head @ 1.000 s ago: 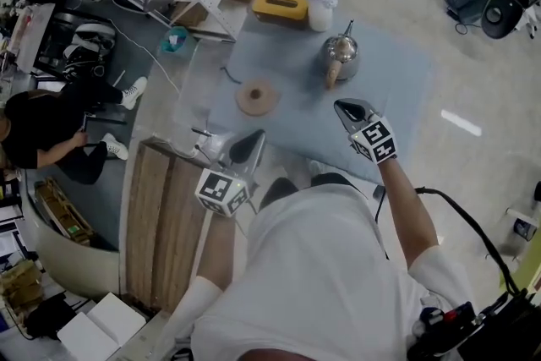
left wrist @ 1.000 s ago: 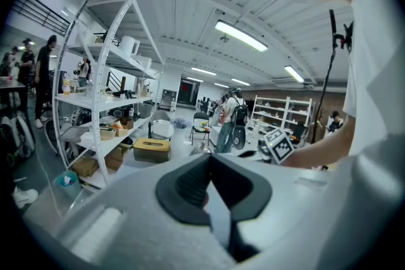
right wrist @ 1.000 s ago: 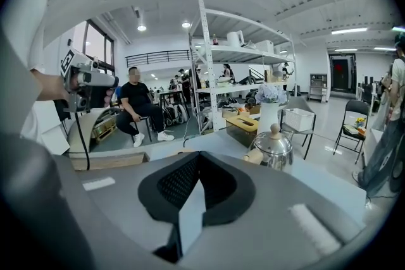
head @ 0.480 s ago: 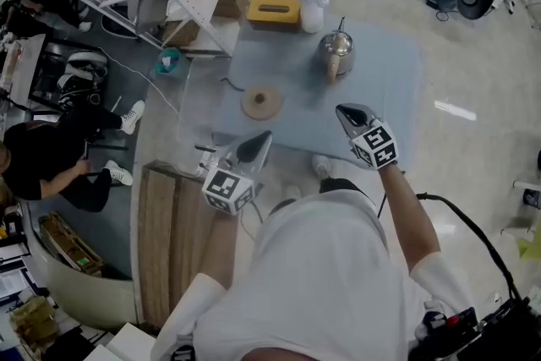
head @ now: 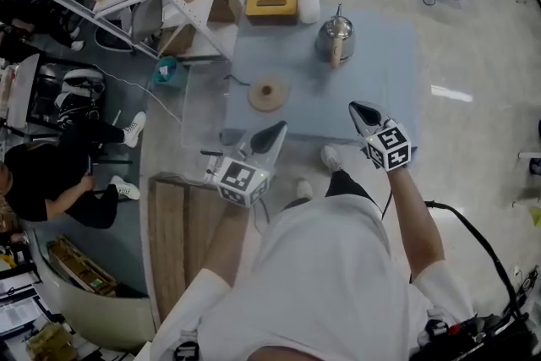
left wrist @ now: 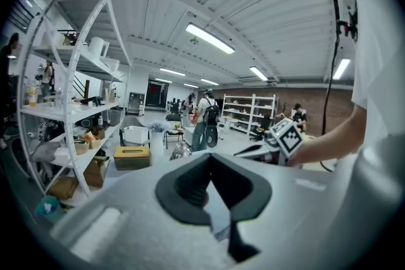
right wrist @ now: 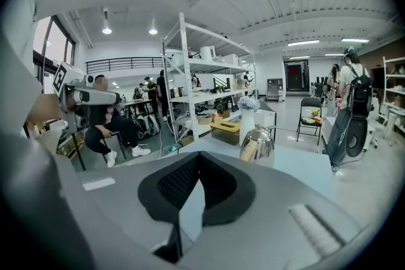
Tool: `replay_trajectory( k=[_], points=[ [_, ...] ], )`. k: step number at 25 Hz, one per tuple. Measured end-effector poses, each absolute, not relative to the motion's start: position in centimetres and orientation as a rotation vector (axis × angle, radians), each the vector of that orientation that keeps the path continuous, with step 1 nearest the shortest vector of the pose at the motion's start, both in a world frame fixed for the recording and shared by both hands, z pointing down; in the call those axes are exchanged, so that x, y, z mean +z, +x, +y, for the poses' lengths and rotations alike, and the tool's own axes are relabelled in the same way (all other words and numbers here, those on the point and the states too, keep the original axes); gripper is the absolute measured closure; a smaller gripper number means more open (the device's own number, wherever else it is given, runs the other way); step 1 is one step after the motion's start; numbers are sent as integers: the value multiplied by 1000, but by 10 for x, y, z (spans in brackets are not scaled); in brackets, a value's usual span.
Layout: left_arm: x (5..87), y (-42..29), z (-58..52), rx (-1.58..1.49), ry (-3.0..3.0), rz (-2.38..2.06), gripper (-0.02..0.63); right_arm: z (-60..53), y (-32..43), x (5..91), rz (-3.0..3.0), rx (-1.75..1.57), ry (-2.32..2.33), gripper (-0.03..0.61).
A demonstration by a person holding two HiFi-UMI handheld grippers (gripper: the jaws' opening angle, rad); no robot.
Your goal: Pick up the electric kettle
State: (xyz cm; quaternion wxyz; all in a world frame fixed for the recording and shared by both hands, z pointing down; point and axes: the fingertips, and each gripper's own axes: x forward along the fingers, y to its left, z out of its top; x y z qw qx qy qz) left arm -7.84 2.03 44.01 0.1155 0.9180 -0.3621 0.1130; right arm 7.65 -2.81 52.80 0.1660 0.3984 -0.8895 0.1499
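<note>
Progress: nothing of the pickup is showing yet. The electric kettle is sitting untouched on the tabletop, and neither gripper is touching it.

Left to do: by my reckoning, all of it. A gripper is going to have to reach across, spread its jaws, close on the kettle and lift.

Kettle's place: it is standing upright toward the far side of the blue-grey tabletop, just beside the white vase of flowers. The yellow tissue box is sitting a little further along that edge.

Round disc: it is lying flat nearer the middle-left of the tabletop, well apart from the kettle. I am taking it for the kettle's base, though I cannot be sure.

Kettle's look: a squat, rounded body of shiny metal is catching the ceiling lights. A thin knob is sticking up from the lid, and a tan, wood-coloured handle is pointing toward the person.

Left gripper: it is hovering over the near-left corner of the tabletop, far from the kettle. Its jaws are pressing together with nothing between them.

Right gripper: it is hovering over the near edge, aiming roughly at the kettle but well short of it. Its jaws are pressing together too, holding nothing.

Likely grip: the handle is facing the person, so it is looking like the easiest part to take.
</note>
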Motion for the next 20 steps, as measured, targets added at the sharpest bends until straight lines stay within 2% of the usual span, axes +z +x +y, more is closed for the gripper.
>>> replay_trajectory(
  k=[9, 20],
  points=[
    [431, -82, 26, 336, 2756, -979, 611, 2, 79, 508, -2494, 450, 1271, 574],
    [418, -48, 11, 323, 2762, -988, 611, 0, 117, 486, -2474, 446, 1290, 574]
  ],
)
